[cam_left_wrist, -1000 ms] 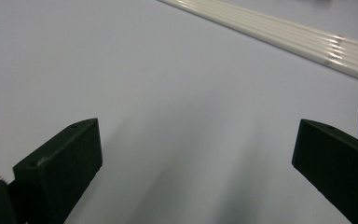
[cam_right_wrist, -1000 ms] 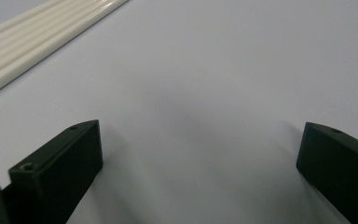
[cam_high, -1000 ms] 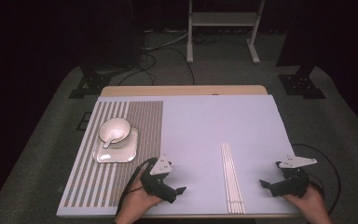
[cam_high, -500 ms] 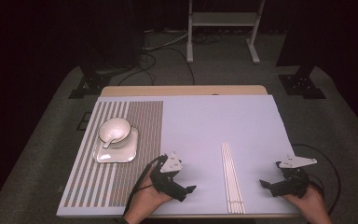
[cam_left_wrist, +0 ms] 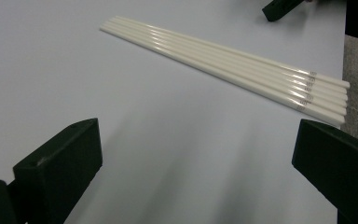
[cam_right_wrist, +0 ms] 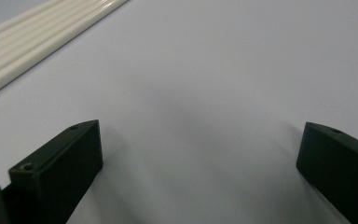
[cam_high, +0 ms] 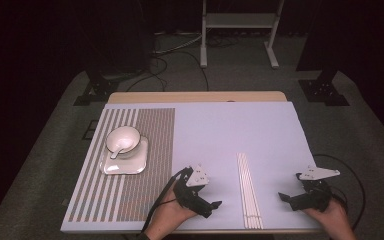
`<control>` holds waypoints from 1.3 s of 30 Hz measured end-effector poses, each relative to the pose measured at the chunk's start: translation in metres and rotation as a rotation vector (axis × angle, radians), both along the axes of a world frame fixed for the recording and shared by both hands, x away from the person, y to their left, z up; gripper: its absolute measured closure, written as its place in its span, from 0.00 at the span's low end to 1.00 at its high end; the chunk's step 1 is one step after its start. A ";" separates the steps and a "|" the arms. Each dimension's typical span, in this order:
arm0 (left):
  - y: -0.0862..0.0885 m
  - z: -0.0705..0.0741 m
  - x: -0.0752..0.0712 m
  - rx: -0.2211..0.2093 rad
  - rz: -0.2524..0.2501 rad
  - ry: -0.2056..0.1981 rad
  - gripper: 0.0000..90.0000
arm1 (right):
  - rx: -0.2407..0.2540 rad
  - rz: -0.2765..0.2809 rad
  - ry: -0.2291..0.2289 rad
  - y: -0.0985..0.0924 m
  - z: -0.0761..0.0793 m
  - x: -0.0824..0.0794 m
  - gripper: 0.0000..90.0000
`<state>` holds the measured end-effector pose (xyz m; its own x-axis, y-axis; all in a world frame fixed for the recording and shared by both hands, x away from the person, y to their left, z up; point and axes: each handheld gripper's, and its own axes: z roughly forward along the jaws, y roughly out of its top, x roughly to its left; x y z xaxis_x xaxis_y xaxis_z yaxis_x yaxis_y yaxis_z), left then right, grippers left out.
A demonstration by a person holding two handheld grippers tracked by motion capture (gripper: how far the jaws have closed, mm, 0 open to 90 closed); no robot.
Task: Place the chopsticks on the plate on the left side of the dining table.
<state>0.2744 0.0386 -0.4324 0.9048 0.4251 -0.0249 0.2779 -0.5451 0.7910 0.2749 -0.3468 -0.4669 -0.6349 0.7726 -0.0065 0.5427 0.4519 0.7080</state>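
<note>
Several white chopsticks [cam_high: 248, 189] lie side by side in a row on the pale table [cam_high: 240, 130], near its front edge; the left gripper view shows the chopsticks [cam_left_wrist: 228, 67] slanting across, and the right gripper view catches the chopsticks [cam_right_wrist: 37, 42] at top left. My left gripper [cam_high: 214, 206] hovers open just left of them, jaws wide and empty. My right gripper [cam_high: 285, 198] rests open to their right, nothing between its jaws. A white bowl [cam_high: 123, 140] with a spoon in it sits on a square plate [cam_high: 125, 161] at the left.
A striped mat [cam_high: 145, 165] covers the table's left part under the plate. Cables trail from both grippers toward the front edge. Beyond the table stand dark stands and a white frame [cam_high: 240, 22] on the carpeted floor.
My left gripper has moved rightward along the front of the table, off the striped mat and closer to the chopsticks. The right gripper has stayed put.
</note>
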 end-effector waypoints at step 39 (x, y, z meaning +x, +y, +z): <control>-0.077 -0.023 -0.010 0.022 -0.050 0.009 0.00 | 0.000 0.000 0.000 0.000 0.000 0.000 0.00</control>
